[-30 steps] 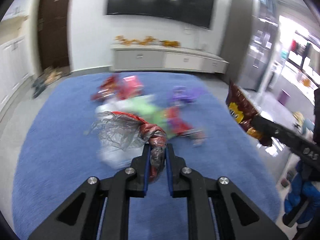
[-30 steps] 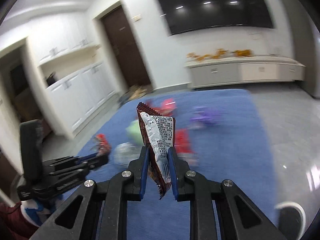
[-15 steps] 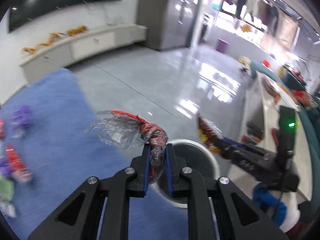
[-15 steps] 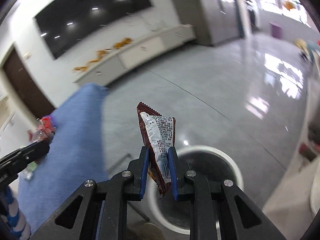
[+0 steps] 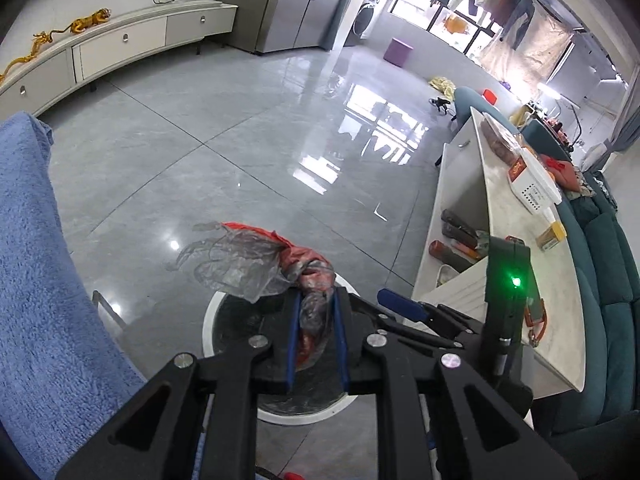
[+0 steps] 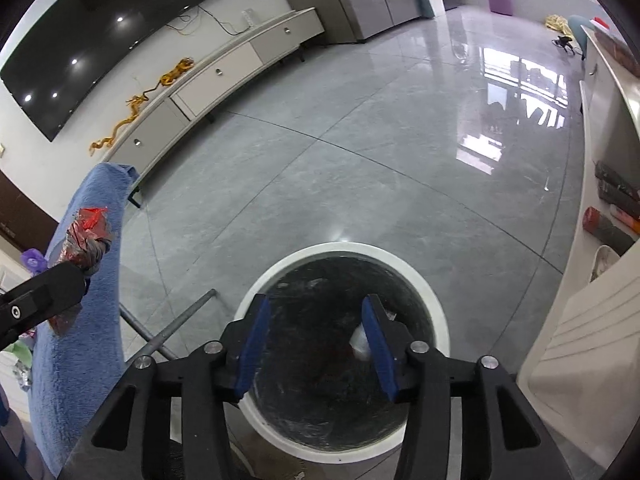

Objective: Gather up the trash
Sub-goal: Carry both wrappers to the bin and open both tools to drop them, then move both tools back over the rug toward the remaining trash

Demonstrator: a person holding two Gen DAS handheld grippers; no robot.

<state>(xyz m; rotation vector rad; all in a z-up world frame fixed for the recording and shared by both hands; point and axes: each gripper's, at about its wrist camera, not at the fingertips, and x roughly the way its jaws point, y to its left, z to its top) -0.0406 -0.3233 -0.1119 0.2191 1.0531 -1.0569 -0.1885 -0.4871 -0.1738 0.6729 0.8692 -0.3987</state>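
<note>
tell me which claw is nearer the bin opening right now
Right. The right claw hangs directly over the trash bin, jaws opening with nothing between them. The left claw, shut on the crumpled wrapper, sits off beside it near the blue cloth.

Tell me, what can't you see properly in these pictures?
- Bin bottom, right wrist view: dark liner, contents unclear.
- Bin, left wrist view: left gripper and its crumpled wrapper cover it.
- Blue cloth: cut off by the frame edge.
- Shelf items: too small.
</note>
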